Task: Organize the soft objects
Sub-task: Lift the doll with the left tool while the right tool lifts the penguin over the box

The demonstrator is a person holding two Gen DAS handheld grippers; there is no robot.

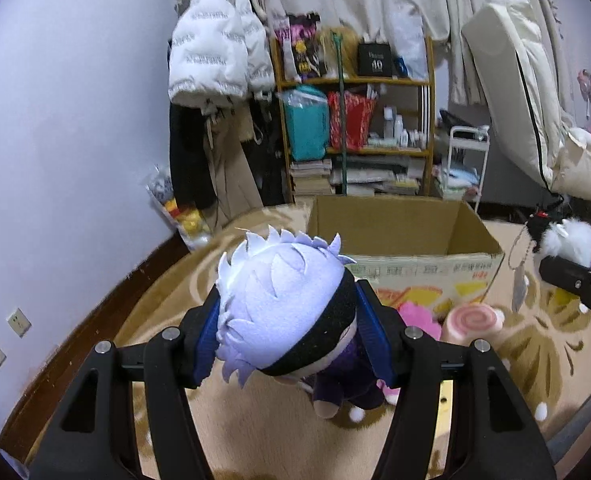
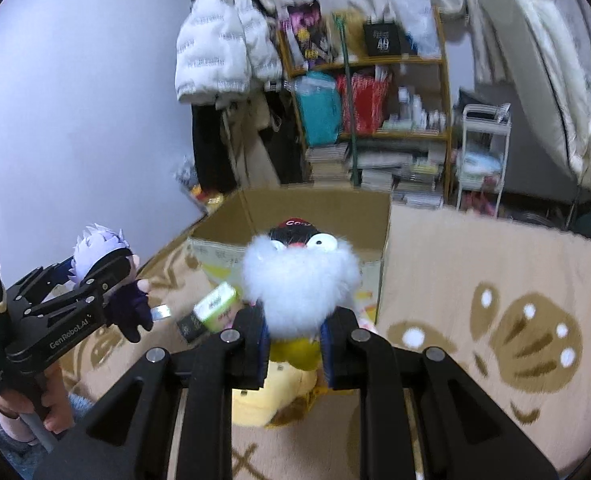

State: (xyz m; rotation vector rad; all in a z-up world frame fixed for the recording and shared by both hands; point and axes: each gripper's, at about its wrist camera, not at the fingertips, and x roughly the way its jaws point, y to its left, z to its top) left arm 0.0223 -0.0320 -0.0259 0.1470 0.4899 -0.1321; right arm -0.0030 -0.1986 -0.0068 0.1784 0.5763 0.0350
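My left gripper (image 1: 287, 328) is shut on a plush doll (image 1: 283, 304) with spiky lilac hair, a black blindfold and a dark purple body, held above the carpet. The same doll (image 2: 103, 256) shows at the left of the right wrist view. My right gripper (image 2: 293, 336) is shut on a fluffy white plush (image 2: 299, 280) with googly eyes, a black cap and a yellow lower part; tags dangle beside it. That white plush (image 1: 567, 240) appears at the right edge of the left wrist view. An open cardboard box (image 1: 399, 232) stands just ahead of both grippers, its inside looking bare.
A pink plush (image 1: 419, 316) and a pink swirl roll toy (image 1: 475, 320) lie on the patterned carpet before the box. A yellow plush (image 2: 271, 392) lies under my right gripper. Behind the box stand a crowded wooden shelf (image 1: 355, 120), a white cart (image 1: 467, 160) and hanging coats (image 1: 215, 52).
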